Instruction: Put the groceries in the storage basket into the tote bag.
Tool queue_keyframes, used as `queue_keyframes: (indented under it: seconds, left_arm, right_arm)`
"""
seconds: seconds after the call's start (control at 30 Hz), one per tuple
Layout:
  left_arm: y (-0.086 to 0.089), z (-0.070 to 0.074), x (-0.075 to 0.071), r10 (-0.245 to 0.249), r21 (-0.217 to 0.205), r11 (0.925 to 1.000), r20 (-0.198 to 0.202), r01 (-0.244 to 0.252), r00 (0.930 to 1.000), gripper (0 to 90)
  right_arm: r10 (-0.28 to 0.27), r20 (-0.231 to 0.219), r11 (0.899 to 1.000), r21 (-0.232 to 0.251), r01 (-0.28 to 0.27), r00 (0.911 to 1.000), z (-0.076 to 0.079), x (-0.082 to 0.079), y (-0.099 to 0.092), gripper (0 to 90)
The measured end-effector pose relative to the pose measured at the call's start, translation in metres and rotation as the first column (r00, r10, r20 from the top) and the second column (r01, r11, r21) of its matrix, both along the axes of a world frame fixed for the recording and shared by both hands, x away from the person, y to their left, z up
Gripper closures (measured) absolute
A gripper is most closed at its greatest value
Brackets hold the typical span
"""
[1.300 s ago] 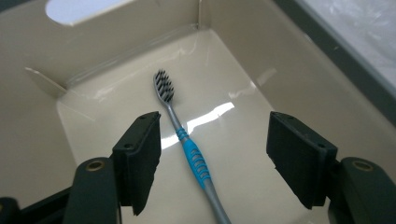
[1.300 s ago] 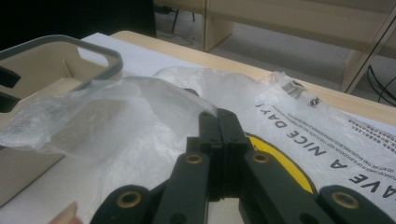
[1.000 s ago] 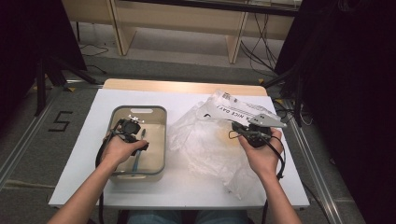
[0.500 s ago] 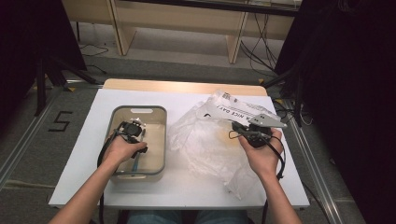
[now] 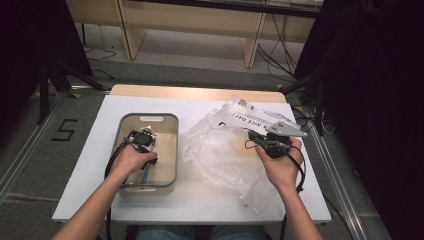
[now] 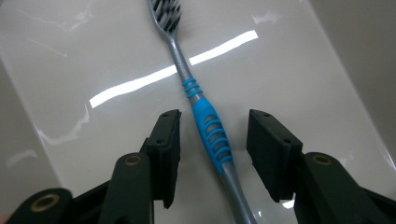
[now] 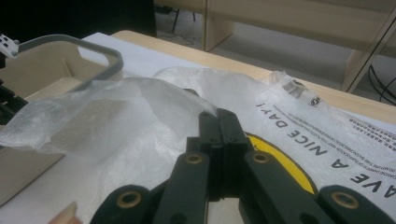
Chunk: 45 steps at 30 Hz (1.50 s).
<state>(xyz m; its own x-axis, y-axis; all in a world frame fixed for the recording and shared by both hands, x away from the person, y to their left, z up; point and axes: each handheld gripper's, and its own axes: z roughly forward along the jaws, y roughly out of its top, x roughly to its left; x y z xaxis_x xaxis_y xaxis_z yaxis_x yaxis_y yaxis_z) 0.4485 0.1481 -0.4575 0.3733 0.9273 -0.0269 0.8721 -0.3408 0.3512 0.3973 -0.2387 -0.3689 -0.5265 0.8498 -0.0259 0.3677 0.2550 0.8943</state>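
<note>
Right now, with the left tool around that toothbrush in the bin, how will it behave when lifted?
The toothbrush probably stays stiff and light: a slim one-piece handle. Its ribbed blue grip should resist slipping. Lying flat on the bin's glossy floor, it may skid or twist as the left tool closes.

High view looks down over the table; both gripper views sit close, sharing its tray

The left gripper sits down inside the bin, jaws just closing, the toothbrush lying between them with clear gaps to both pads and bin walls hemming it in. The right gripper, jaws pressed together, has crumpled plastic bag heaped ahead, bare white table behind.
</note>
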Motion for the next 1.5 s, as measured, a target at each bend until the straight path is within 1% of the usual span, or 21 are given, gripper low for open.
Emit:
queue_keyframes:
  seconds: [0.13, 0.3, 0.47, 0.67, 0.73, 0.9, 1.2, 1.33, 1.37, 1.4, 1.5]
  left_arm:
    - [-0.002, 0.001, 0.003, 0.001, 0.015, 0.9999, -0.027, -0.001, 0.9996, 55.5]
    - [-0.002, 0.002, 0.007, 0.007, 0.029, 0.9996, -0.055, -0.005, 0.9985, 60.0]
    - [-0.002, 0.003, 0.011, -0.005, 0.039, 0.9992, -0.082, 0.008, 0.9966, 63.1]
    - [-0.002, 0.004, 0.014, -0.016, 0.050, 0.9985, -0.109, 0.022, 0.9939, 69.5]
    - [-0.002, 0.004, 0.016, -0.029, 0.059, 0.9976, -0.124, 0.037, 0.9919, 70.8]
    - [-0.001, 0.004, 0.020, -0.043, 0.069, 0.9962, -0.151, 0.054, 0.9877, 74.8]
    - [-0.003, 0.005, 0.021, -0.070, 0.080, 0.9934, -0.155, 0.083, 0.9855, 77.2]
    - [-0.003, 0.005, 0.020, -0.108, 0.091, 0.9884, -0.143, 0.121, 0.9838, 77.9]
    - [-0.003, 0.005, 0.019, -0.117, 0.097, 0.9864, -0.147, 0.132, 0.9822, 78.0]
    - [-0.004, 0.005, 0.019, -0.123, 0.100, 0.9853, -0.145, 0.138, 0.9817, 78.0]
    - [-0.005, 0.006, 0.018, -0.154, 0.113, 0.9788, -0.140, 0.170, 0.9780, 78.2]
  right_arm:
    - [0.000, 0.000, 1.000, 0.001, 0.000, 1.0000, 0.000, 0.000, 0.000, 90.0]
    - [0.001, 0.000, 1.000, 0.002, -0.001, 1.0000, 0.000, 0.000, 0.000, 90.0]
    - [0.002, 0.000, 1.000, 0.004, -0.002, 1.0000, 0.001, 0.000, 0.000, 90.0]
    - [0.001, 0.000, 1.000, 0.006, -0.001, 1.0000, 0.001, 0.000, -0.001, 90.0]
    - [0.002, -0.001, 1.000, 0.003, -0.002, 1.0000, 0.001, 0.000, 0.000, 90.0]
    - [0.003, 0.000, 1.000, 0.005, -0.003, 1.0000, 0.001, -0.001, -0.001, 90.0]
    - [0.005, 0.000, 1.000, 0.008, -0.005, 1.0000, 0.001, 0.000, 0.000, 90.0]
    - [0.006, -0.001, 1.000, 0.009, -0.006, 1.0000, 0.001, -0.001, 0.000, 90.0]
    - [0.006, -0.001, 1.000, 0.009, -0.006, 1.0000, 0.001, -0.001, 0.000, 90.0]
    - [0.006, -0.002, 1.000, 0.008, -0.006, 1.0000, 0.001, -0.001, 0.000, 90.0]
    - [0.006, -0.004, 1.000, 0.007, -0.006, 1.0000, 0.001, 0.000, -0.001, 90.0]
